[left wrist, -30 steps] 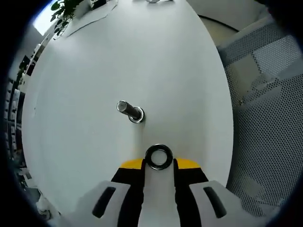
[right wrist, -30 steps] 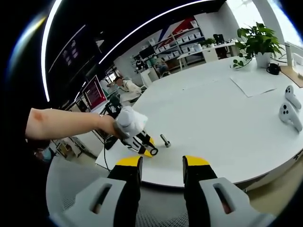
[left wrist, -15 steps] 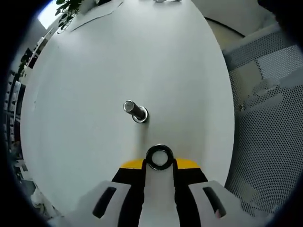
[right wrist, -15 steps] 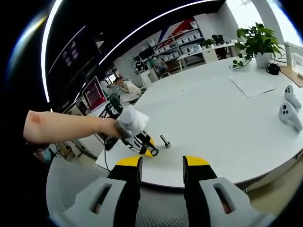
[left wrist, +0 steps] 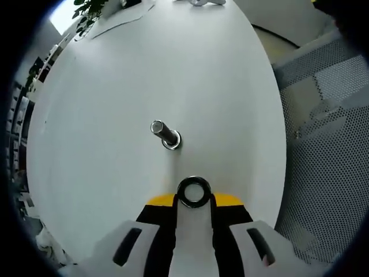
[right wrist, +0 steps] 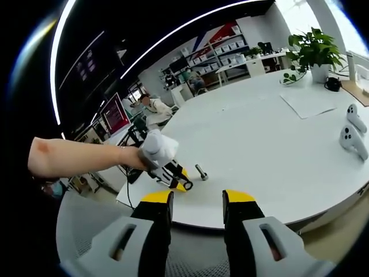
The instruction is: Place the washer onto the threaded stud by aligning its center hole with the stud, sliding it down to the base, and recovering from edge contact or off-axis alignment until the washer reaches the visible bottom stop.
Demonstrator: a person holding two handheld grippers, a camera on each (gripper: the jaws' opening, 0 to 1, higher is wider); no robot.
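In the left gripper view my left gripper (left wrist: 194,195) is shut on a dark metal washer (left wrist: 193,192), held flat between the yellow-tipped jaws. A short way ahead the threaded stud (left wrist: 164,134) stands on the white table (left wrist: 115,86), leaning up-left in the picture; the washer is apart from it. In the right gripper view my right gripper (right wrist: 196,199) stands open with nothing between its jaws, off the table's near edge. There the left gripper (right wrist: 184,186), held by a hand, hovers just left of the stud (right wrist: 201,172).
Two white controllers (right wrist: 353,133), a sheet of paper (right wrist: 308,104) and a potted plant (right wrist: 314,55) lie on the far right of the round table (right wrist: 259,138). A perforated grey floor (left wrist: 323,144) borders the table. People and shelves sit in the background.
The left gripper view has shifted slightly, so the stud sits a little farther right and up than a second ago. The washer stays gripped. The right gripper has not moved.
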